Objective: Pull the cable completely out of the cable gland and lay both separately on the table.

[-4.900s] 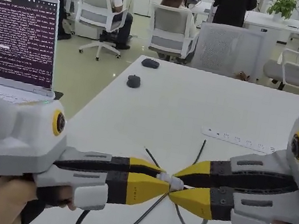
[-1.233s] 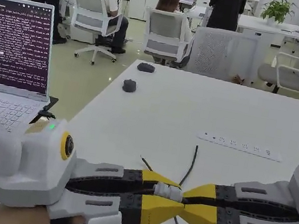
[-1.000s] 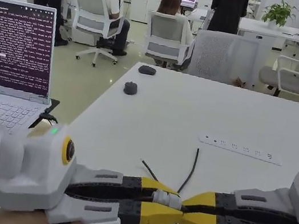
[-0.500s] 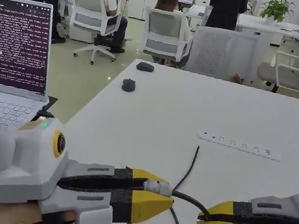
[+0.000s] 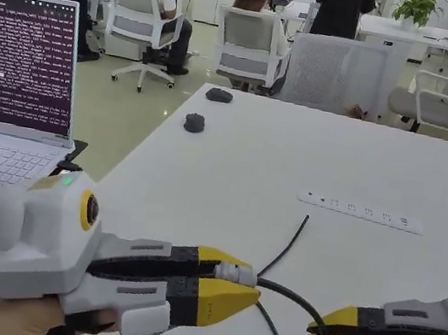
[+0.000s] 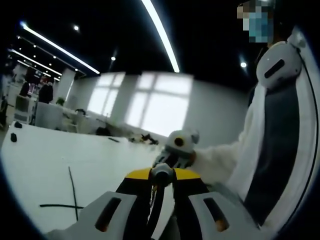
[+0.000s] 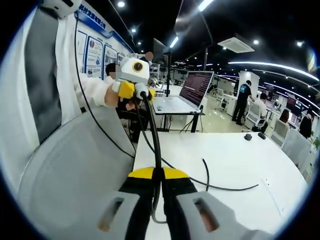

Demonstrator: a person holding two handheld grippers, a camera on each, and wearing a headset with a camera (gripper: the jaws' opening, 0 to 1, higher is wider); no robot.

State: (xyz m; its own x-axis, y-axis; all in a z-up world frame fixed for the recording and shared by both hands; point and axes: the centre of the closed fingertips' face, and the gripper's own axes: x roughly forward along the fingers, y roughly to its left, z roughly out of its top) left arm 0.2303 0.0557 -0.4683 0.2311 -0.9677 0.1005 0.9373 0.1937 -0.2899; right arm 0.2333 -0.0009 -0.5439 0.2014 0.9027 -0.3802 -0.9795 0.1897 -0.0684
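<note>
My left gripper (image 5: 254, 282) is shut on the small white cable gland (image 5: 237, 272), held above the table's near edge. A black cable (image 5: 288, 294) comes out of the gland and arcs right to my right gripper (image 5: 311, 329), which is shut on it a short way off. In the right gripper view the cable (image 7: 152, 127) rises from the closed yellow jaws of my right gripper (image 7: 155, 172) to the gland (image 7: 141, 91). The left gripper view shows the gland (image 6: 162, 171) pinched at the tips of my left gripper (image 6: 161, 174). More cable trails on the white table (image 5: 231, 177).
An open laptop (image 5: 15, 70) stands at the left, off the table's edge. A white power strip (image 5: 363, 213) lies at mid-right, and two dark mice (image 5: 195, 122) sit at the far left part. Office chairs and people fill the room behind.
A second ago the two grippers met tip to tip at the gland. They have since drawn apart, the right one going right, and a stretch of cable now spans the gap.
</note>
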